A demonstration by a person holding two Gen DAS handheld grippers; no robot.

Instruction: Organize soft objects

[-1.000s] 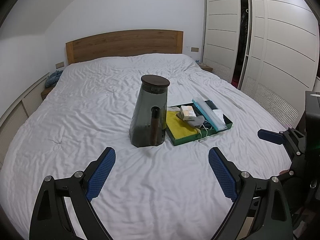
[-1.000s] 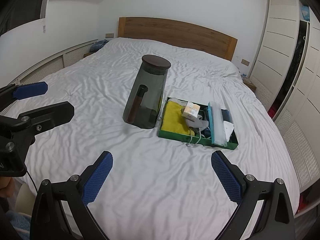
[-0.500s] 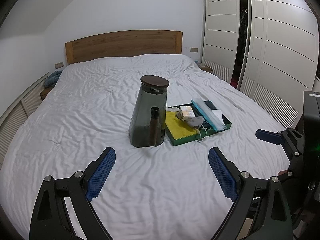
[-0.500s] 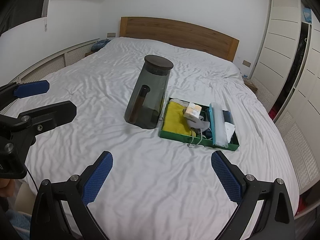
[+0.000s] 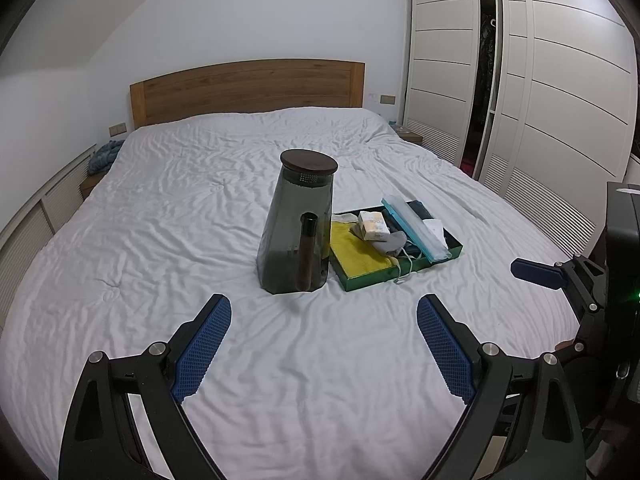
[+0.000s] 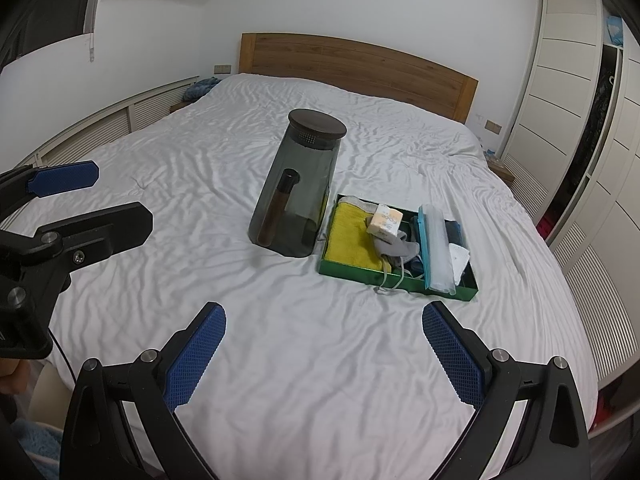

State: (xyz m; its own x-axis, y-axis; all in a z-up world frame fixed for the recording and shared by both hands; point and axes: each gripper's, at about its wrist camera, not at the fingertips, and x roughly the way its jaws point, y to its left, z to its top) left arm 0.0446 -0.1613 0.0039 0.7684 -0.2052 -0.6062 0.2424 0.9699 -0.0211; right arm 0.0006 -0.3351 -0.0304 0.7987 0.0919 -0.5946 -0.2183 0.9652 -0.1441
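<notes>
We hold both tools above the near part of the bed (image 5: 168,240), and each is spread wide with nothing between its blue pads: the left tool (image 5: 324,344) and the right tool (image 6: 324,356). The soft things lie together in the green tray (image 6: 360,274), which sits on the sheet ahead of both tools, just to the right of the dark jug (image 6: 298,184). In the tray we see a yellow cloth (image 6: 350,240) on its left side, a grey cloth (image 6: 396,248) in the middle with a small carton (image 6: 386,220) on it, and a long clear case (image 6: 436,248) that runs from front to back. The tray is ahead and a little to the right, so we judge the right tool is the nearer one. Whether these things are already sorted or still wait, we cannot tell. The dark pieces behind the case are partly hidden, and the cord (image 6: 390,280) hanging over the front rim is hard to follow.
</notes>
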